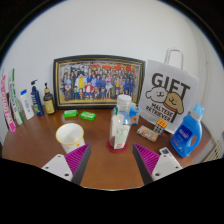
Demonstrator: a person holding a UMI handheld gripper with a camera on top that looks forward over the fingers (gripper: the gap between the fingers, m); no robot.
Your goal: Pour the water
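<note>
Gripper (pixel 112 163) has its jaws spread wide, holding nothing. The clear water bottle (pixel 120 127) stands just ahead of the fingers, with the paper cup (pixel 71 136) just left of the bottle. I'd line up dead centre on the bottle, squeeze mid-body, then tip slowly toward that cup.

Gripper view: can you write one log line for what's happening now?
gripper: open, empty | clear bottle: upright on table, just ahead of fingers | paper cup: upright beside bottle | pour: not begun

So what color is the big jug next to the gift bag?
Blue, with a white label. The jug shows in the gripper view, beyond the open tool.
</note>
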